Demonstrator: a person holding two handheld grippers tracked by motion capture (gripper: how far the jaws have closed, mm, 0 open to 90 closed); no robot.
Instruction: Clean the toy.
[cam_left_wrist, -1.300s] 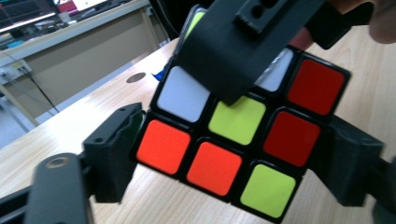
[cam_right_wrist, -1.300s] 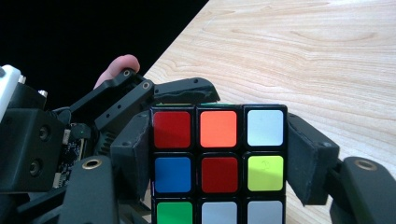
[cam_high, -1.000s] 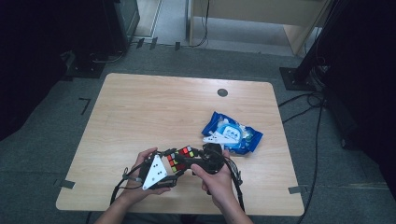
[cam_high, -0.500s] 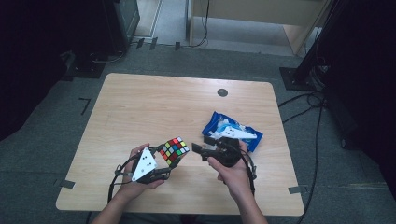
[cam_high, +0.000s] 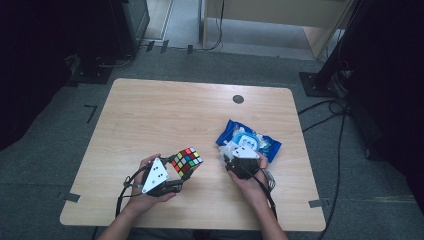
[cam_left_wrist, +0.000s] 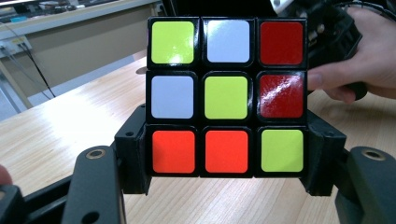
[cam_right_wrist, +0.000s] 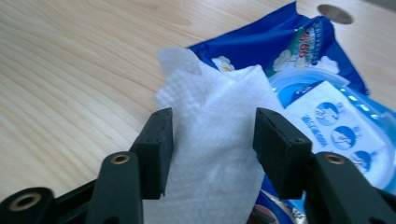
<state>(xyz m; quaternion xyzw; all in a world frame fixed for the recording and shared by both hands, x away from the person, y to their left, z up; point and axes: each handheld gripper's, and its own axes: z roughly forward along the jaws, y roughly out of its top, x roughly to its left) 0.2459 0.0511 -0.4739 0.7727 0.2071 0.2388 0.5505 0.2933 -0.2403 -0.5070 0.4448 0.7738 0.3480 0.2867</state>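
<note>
Two grippers, now parted. Left gripper: clamped on scrambled multicoloured plastic puzzle cube, raised over pale wooden table. Right gripper: moved off cube, lowered to blue wet-wipe packet, jaws just closing around white tissue. Wiping likely follows.

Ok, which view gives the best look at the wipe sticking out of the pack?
The right gripper view: the white wipe stands up close between the right hand-held gripper jaws, its folds and texture clear, with the blue pack behind. In the high view it is a small white patch at the pack's near edge.
</note>
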